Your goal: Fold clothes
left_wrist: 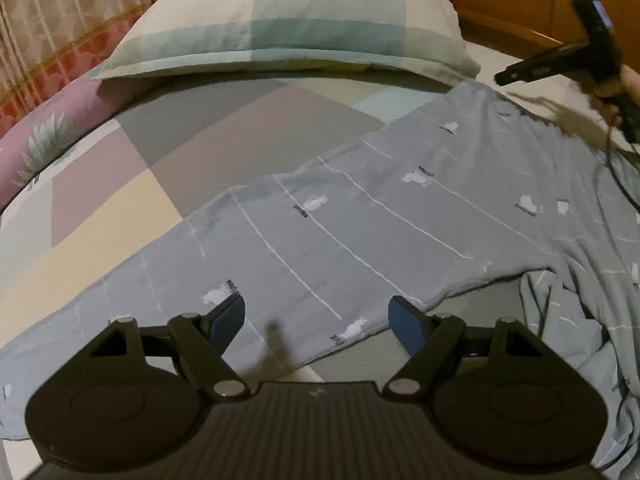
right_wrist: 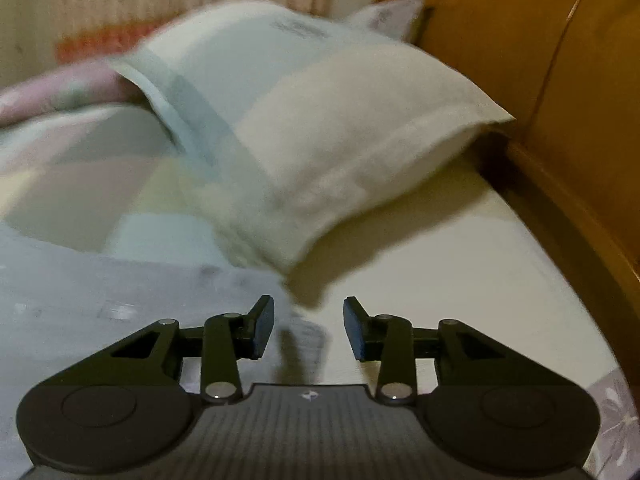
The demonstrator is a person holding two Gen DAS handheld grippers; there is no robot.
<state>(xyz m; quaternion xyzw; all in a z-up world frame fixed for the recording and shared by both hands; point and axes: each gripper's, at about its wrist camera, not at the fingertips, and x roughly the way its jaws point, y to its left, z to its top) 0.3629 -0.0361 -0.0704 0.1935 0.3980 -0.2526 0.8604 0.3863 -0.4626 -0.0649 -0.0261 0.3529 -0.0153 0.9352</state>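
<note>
At the bottom of the left wrist view the black two-finger left gripper with blue pads point(left_wrist: 316, 322) hovers just above the near hem of a grey cotton garment printed with thin white lines and small white animal figures point(left_wrist: 360, 216); its jaws stand wide apart and hold nothing. The garment runs as a long flat band from the lower left of that frame up to the upper right, while a crumpled part of the same cloth bunches at the lower right, so it is laid out rather than squared into a neat stack; this could be a spread ready for folding or a fold partly made. In the right wrist view, which is blurred, the black right gripper point(right_wrist: 309, 328) hangs over the far end of the cloth near its edge, jaws moderately parted and empty. Whichever fold is in hand, it would go best if each gripper bites one layer right at a corner, both lift together and the edge is kept taut so the printed lines stay straight. Beyond lie the patchwork pastel bedsheet point(left_wrist: 168, 168), a cream and teal check pillow point(left_wrist: 288, 24) and a brown wooden headboard point(right_wrist: 532, 52).
</note>
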